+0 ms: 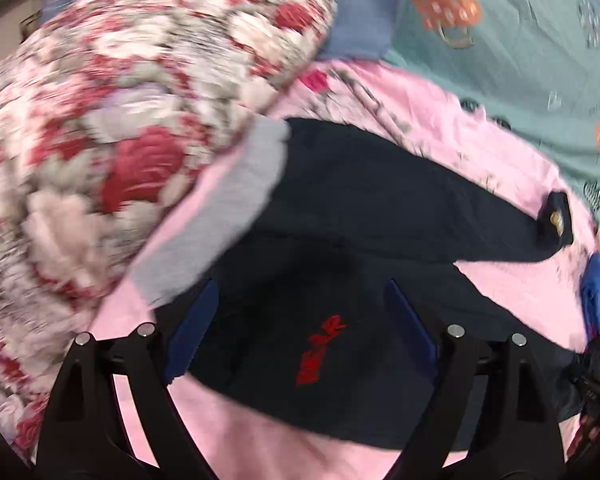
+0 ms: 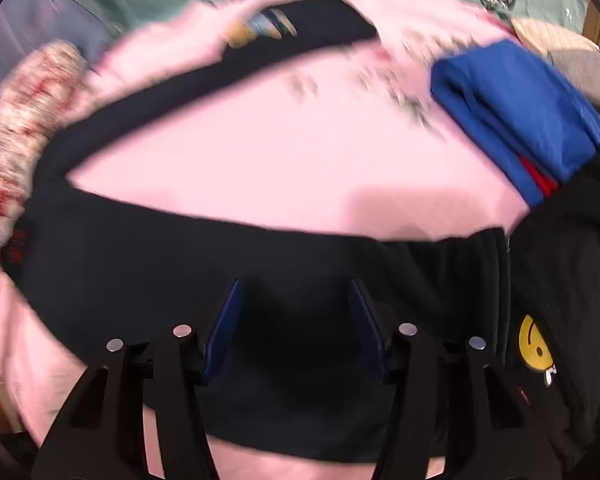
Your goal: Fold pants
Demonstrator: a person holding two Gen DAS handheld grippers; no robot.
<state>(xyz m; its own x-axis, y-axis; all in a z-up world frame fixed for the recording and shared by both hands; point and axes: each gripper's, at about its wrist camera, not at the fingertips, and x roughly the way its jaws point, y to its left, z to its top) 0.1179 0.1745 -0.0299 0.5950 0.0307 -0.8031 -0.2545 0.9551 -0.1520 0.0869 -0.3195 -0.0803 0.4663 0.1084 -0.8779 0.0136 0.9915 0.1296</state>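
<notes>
Dark navy pants (image 1: 360,200) lie spread on a pink sheet (image 1: 520,288), with a red print (image 1: 320,352) on the near leg and a grey cuff (image 1: 220,216) at the left. My left gripper (image 1: 302,286) hangs open over the printed leg, its blue pads (image 1: 196,320) well apart and clear of the cloth. In the right wrist view the pants (image 2: 160,264) run as a dark band across the sheet, the gathered waistband (image 2: 488,248) at the right and the other leg (image 2: 220,76) angling away. My right gripper (image 2: 295,286) stands open just above that band.
A bulky floral quilt (image 1: 120,140) rises at the left of the pants. Beyond lies a teal cover with hearts (image 1: 520,60). A folded blue garment (image 2: 520,112) and a black garment with a yellow smiley (image 2: 534,344) sit at the right. Both views are blurred.
</notes>
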